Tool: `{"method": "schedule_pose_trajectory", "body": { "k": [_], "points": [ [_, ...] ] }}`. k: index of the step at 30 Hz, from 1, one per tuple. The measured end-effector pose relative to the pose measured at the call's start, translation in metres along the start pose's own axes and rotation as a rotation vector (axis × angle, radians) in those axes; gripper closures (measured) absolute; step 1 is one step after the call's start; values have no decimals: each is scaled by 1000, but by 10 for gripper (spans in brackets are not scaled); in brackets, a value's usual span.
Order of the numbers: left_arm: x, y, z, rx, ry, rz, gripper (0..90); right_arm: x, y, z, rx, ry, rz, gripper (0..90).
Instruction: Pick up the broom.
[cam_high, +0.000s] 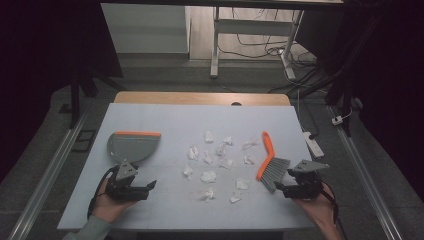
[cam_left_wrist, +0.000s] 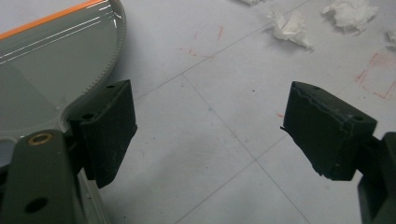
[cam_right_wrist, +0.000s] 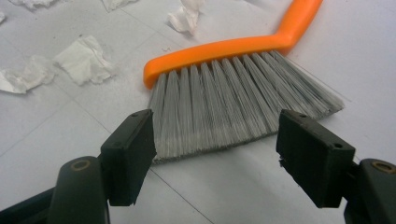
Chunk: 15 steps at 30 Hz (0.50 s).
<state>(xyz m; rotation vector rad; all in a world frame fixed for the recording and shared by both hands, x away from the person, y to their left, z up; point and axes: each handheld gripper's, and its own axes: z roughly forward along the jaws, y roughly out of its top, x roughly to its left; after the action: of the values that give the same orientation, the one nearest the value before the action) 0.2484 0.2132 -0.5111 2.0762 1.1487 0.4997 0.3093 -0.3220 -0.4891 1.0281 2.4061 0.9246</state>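
We see a hand brush (cam_high: 270, 162) with an orange, angled handle and a fan of grey bristles lying flat on the white table (cam_high: 165, 117), toward its right side. A grey dustpan (cam_high: 131, 146) with an orange edge strip lies on the left side. Between the two, crumpled scraps of white paper (cam_high: 208, 176) are scattered over the middle of the table.

Our left gripper (cam_high: 145, 186) sits low at the near left, held in a hand (cam_high: 112, 202) that comes in from the bottom edge, and it points toward the middle of the table. Its jaws stand wide apart with only bare table between them; in the left gripper view the dustpan (cam_left_wrist: 51, 70) lies just beside one jaw.

Our right gripper (cam_high: 281, 188) is held low at the near right and points toward the brush. Its jaws are also spread, holding nothing. In the right gripper view the bristle tips (cam_right_wrist: 233, 116) lie just beyond the gap, with the handle running away behind them.
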Motion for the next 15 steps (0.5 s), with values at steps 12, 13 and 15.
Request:
{"method": "schedule_pose_trajectory", "body": {
  "k": [12, 13, 15],
  "points": [
    [-1, 1, 1, -2, 7, 8, 180, 2, 24, -6, -1, -26, -31, 270],
    [-1, 1, 1, -3, 7, 10, 180, 2, 24, -6, -1, -26, -31, 270],
    [-1, 1, 1, -5, 4, 14, 179, 5, 33, -8, -14, -41, -22, 290]
  ]
}}
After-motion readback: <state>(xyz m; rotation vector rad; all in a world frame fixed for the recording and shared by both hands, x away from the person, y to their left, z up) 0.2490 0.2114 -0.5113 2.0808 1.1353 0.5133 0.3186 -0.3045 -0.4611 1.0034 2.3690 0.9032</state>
